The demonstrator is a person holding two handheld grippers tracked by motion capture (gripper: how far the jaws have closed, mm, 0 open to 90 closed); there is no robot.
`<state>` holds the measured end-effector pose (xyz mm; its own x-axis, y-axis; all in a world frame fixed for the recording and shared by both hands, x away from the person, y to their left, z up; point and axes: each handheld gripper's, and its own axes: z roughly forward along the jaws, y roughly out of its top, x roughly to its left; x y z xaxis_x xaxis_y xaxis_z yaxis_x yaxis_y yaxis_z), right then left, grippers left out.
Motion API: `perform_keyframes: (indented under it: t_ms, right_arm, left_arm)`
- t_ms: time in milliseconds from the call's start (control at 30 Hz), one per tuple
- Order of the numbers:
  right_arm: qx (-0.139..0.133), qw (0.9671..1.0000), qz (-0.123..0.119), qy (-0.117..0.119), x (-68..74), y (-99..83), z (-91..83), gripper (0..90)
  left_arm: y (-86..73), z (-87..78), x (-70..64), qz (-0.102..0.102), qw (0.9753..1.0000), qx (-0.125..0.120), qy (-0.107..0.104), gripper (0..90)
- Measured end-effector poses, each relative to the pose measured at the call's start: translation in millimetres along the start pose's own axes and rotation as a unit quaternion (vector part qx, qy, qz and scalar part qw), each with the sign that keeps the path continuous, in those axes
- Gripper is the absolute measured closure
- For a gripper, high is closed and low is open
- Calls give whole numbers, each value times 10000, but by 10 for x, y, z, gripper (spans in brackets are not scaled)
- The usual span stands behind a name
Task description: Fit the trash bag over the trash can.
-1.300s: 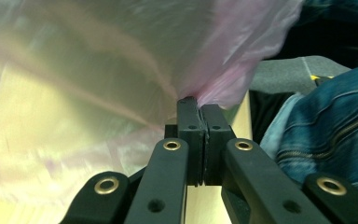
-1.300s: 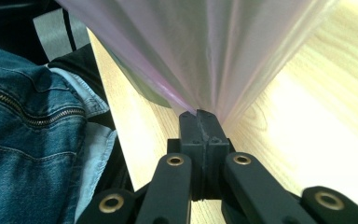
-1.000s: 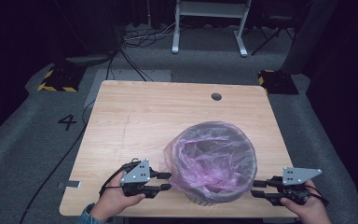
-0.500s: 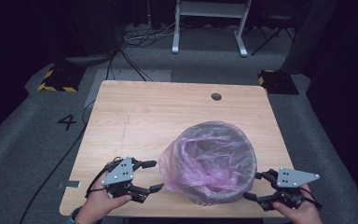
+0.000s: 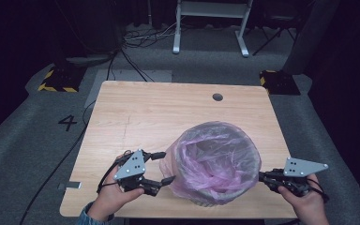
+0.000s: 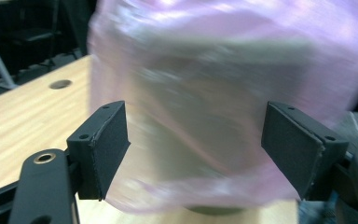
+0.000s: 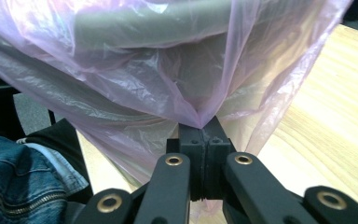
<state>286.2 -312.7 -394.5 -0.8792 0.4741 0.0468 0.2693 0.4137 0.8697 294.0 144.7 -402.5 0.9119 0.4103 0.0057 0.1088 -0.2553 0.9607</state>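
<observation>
Pink translucent plastic, a bin liner (image 5: 218, 157), drapes over the rim and down the outer wall of a grey round waste bin (image 5: 201, 199) that stands on the wooden table (image 5: 168, 112), toward the 5 o'clock part of the tabletop in the high view. The left gripper (image 5: 161, 168) lies at the bin's 9 o'clock; its fingers (image 6: 105, 140) are spread wide and released, one to each side of the liner-covered wall, with nothing between them gripped. In the left gripper view the liner is blurred, and contact between the pads and the plastic cannot be told. The right gripper (image 5: 262, 176) lies at the bin's 3 o'clock. In the right gripper view its fingers (image 7: 200, 140) are clenched together on a pinch of the liner's skirt, which rises in a taut peak from the fingertips. A cable hole (image 5: 217, 97) sits at the table's 1 o'clock. A denim sleeve (image 7: 23, 172) appears at 8 o'clock in the right gripper view.
</observation>
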Motion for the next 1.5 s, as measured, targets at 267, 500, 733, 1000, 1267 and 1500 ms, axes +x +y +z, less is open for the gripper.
perform_keyframes:
  t_ms: [267,500,733,1000,1267,1500]
  right_arm:
    - [58,10000,54,12,-95,37,-24,885]
    - [111,9989,-66,443,-146,70,56,875]
    - [-79,9994,66,317,-215,90,24,894]
    - [-56,9998,169,99,-286,90,48,900]
    - [132,9994,280,-163,-426,71,100,900]
    - [235,9987,422,-181,-525,12,174,900]
  left_arm:
    - [50,113,188,-92,9999,68,43,244]
    - [89,168,245,-124,9992,-122,-363,275]
    - [130,195,268,-32,9993,51,-380,718]
    - [168,216,300,-78,9996,260,97,900]
    - [66,301,444,-206,9963,640,527,900]
    - [3,256,390,-379,9991,173,-125,810]
